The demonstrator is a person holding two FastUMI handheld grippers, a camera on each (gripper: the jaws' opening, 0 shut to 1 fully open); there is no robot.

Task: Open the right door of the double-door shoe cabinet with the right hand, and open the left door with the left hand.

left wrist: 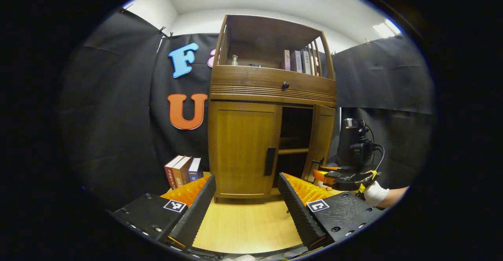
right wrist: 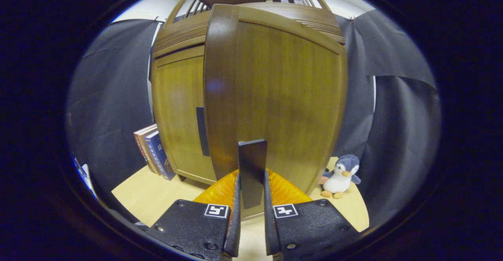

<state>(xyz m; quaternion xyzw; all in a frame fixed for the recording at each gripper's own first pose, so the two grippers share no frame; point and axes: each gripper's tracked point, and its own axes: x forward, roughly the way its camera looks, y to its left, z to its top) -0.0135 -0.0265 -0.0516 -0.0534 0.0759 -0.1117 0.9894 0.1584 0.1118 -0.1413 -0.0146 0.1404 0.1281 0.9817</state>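
The wooden shoe cabinet [left wrist: 271, 90] stands straight ahead in the left gripper view. Its left door [left wrist: 241, 151] is closed, with a black vertical handle [left wrist: 269, 161] at its inner edge. The right door [left wrist: 323, 137] is swung outward, showing dark shelves inside. My left gripper [left wrist: 246, 178] is open, a short way in front of the left door and touching nothing. In the right gripper view the right door [right wrist: 283, 96] looms close, and my right gripper [right wrist: 251, 182] is shut on its black handle [right wrist: 252, 162]. The right gripper [left wrist: 320, 172] and a gloved hand [left wrist: 375, 193] sit at that door's edge.
Several books [left wrist: 182, 170] lean on the floor left of the cabinet. A penguin plush [right wrist: 341, 176] sits on the wooden floor [left wrist: 243, 221] to the right of the open door. Books and a bottle [left wrist: 234, 59] stand on the upper shelf. Black cloth walls surround the booth.
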